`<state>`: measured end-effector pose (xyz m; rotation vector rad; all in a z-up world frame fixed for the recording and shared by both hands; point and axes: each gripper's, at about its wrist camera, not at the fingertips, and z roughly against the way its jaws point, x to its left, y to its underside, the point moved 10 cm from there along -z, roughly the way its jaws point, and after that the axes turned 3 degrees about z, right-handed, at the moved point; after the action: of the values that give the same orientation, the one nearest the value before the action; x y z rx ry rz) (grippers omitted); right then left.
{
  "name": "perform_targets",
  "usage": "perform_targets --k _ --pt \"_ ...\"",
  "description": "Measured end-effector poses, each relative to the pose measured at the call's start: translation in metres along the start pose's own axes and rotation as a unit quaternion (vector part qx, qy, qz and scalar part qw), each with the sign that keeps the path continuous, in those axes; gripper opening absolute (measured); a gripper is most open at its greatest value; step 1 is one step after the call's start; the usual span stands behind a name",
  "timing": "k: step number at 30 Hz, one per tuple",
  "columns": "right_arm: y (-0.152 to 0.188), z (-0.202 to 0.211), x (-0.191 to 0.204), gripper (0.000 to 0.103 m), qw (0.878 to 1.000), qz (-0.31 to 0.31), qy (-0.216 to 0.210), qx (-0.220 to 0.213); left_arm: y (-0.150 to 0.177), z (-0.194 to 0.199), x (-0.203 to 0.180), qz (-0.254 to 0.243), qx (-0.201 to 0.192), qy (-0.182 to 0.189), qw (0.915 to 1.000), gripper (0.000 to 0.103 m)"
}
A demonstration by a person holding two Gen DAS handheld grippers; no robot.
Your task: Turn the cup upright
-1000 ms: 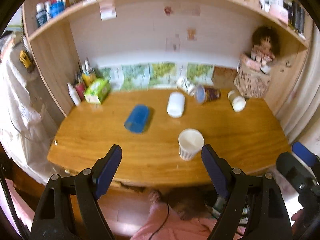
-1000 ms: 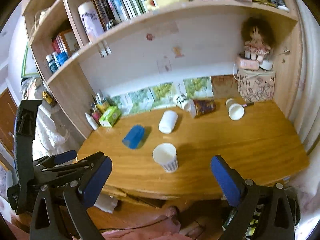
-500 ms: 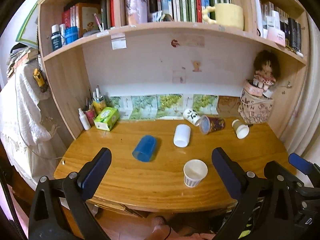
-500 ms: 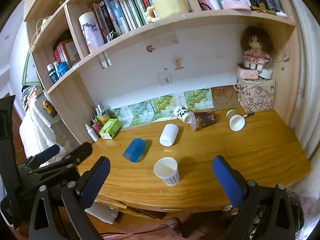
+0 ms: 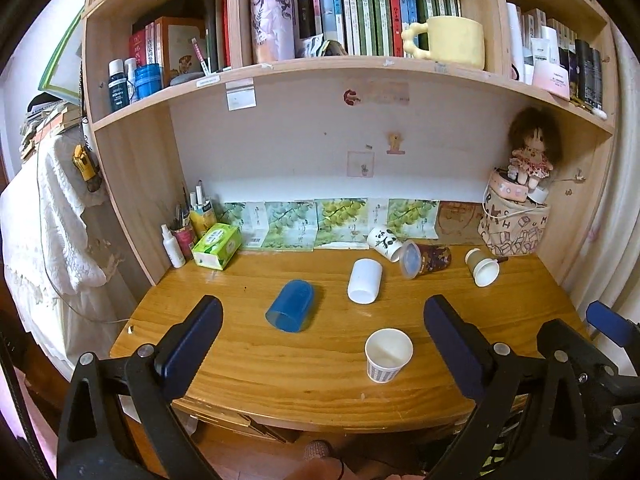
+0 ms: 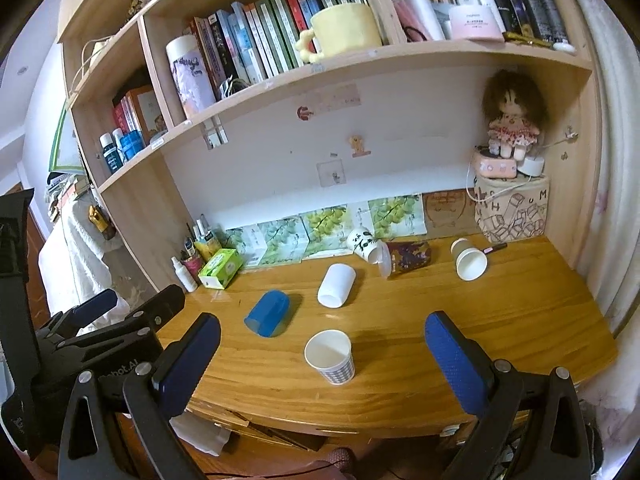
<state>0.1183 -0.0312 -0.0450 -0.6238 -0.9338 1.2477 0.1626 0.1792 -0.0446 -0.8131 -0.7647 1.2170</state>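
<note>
Open, empty left tongs [image 5: 322, 334] hover before the desk [image 5: 248, 356]; paper cup [image 5: 388, 355] upright, blue cup [image 5: 291, 306] apparently sideways.

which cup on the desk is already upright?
The checked paper cup at the front edge, mouth up. The blue cup, white cup, panda cup, dark cup and tan cup all lie on their sides.

Loose capitals — H, U, M — on the patterned box [image 6: 512, 212] under the doll [image 6: 513, 118].
</note>
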Motion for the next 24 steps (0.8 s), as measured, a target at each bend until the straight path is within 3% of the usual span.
perform_targets --k 24 --pt "0.0003 0.0017 -0.001 0.102 1.0 0.001 -0.012 0.0 0.0006 0.0032 -0.0076 -0.002 -0.004 0.004 1.0 0.101"
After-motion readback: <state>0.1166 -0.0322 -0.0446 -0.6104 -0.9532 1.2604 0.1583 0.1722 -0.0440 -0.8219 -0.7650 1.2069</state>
